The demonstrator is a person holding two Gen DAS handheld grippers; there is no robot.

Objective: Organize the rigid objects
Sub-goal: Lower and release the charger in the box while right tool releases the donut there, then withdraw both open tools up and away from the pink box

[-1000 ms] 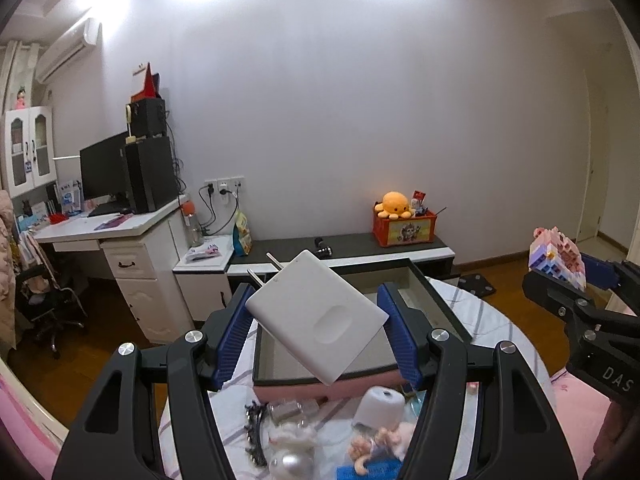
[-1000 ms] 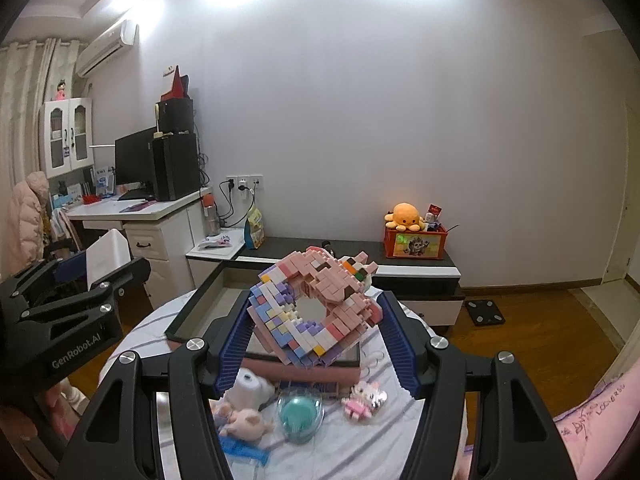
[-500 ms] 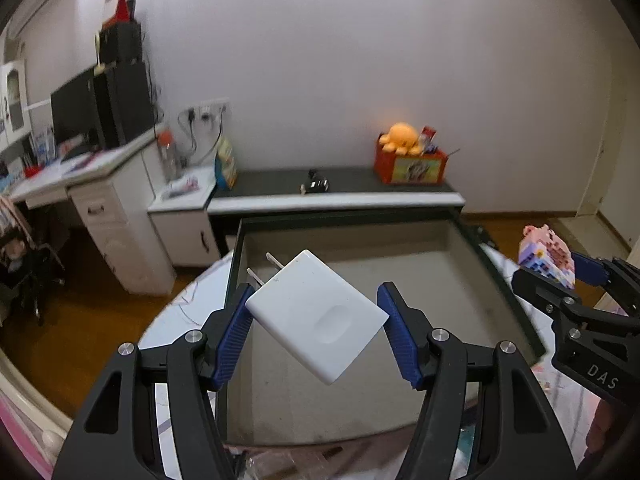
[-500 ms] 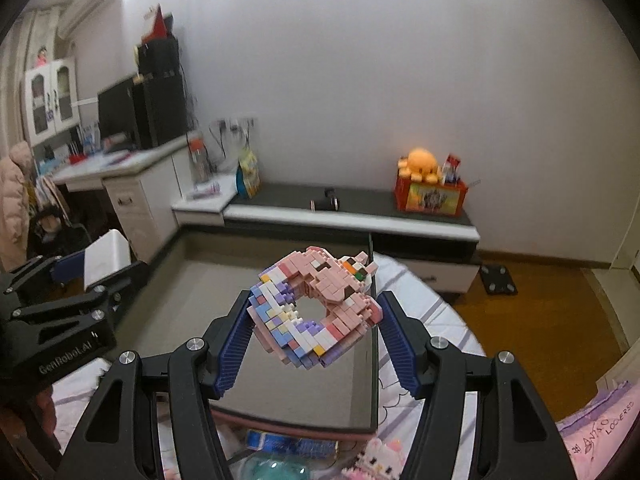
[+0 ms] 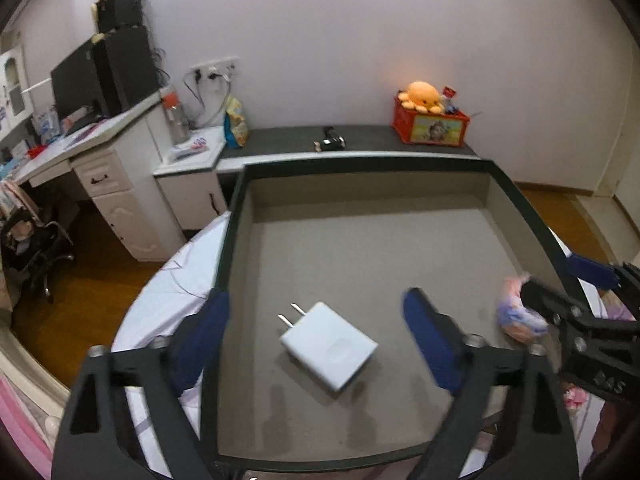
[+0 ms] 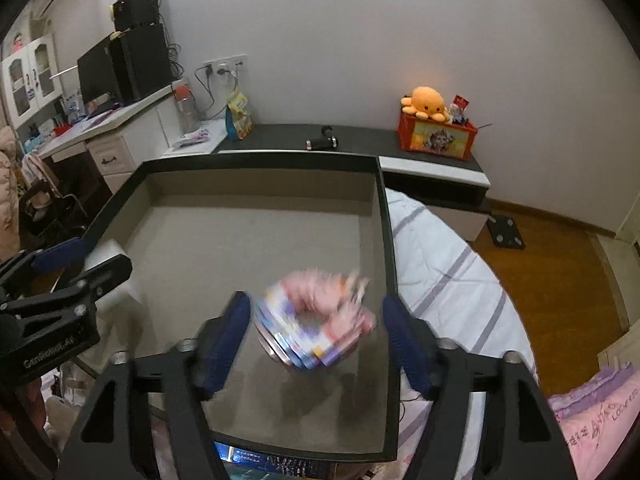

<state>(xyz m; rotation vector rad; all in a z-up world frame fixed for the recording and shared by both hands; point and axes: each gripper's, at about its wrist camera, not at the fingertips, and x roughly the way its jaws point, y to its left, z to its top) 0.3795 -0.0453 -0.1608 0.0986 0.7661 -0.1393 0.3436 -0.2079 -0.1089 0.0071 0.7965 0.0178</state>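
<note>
1. Left tongs (image 5: pixel 316 340): jaws wide and just opened further; blue pads stood clear on either side of the charger, gripping nothing. Also seen at the left edge of the right wrist view.
2. White charger (image 5: pixel 330 346): flat rectangular block with two metal prongs pointing to the upper left. It lay on the grey floor of the tray, in the near half, between the left tongs' pads but apart from both.
3. Right tongs (image 6: pixel 316 334): jaws wide and just opened further; pads stood off both sides of the brick ring, with a gap showing on each side. Also seen at the right edge of the left wrist view.
4. Brick ring (image 6: pixel 316 320): ring-shaped build of small pink, lilac, white and blue blocks, blurred. It sat over the near right part of the tray floor, close to the right wall. Whether it rested on the floor, I cannot tell.
5. Tray (image 5: pixel 236 216): large, shallow, dark-rimmed, grey lining; held the charger on its left side and the ring on its right.
6. Counter (image 6: pixel 436 264): round, under a white cloth with lilac stripes; carried the tray.
7. Low cabinet (image 6: pixel 360 136): by the far wall, bearing an orange box (image 6: pixel 438 136) with an orange plush octopus (image 6: pixel 426 100) on top.
</note>
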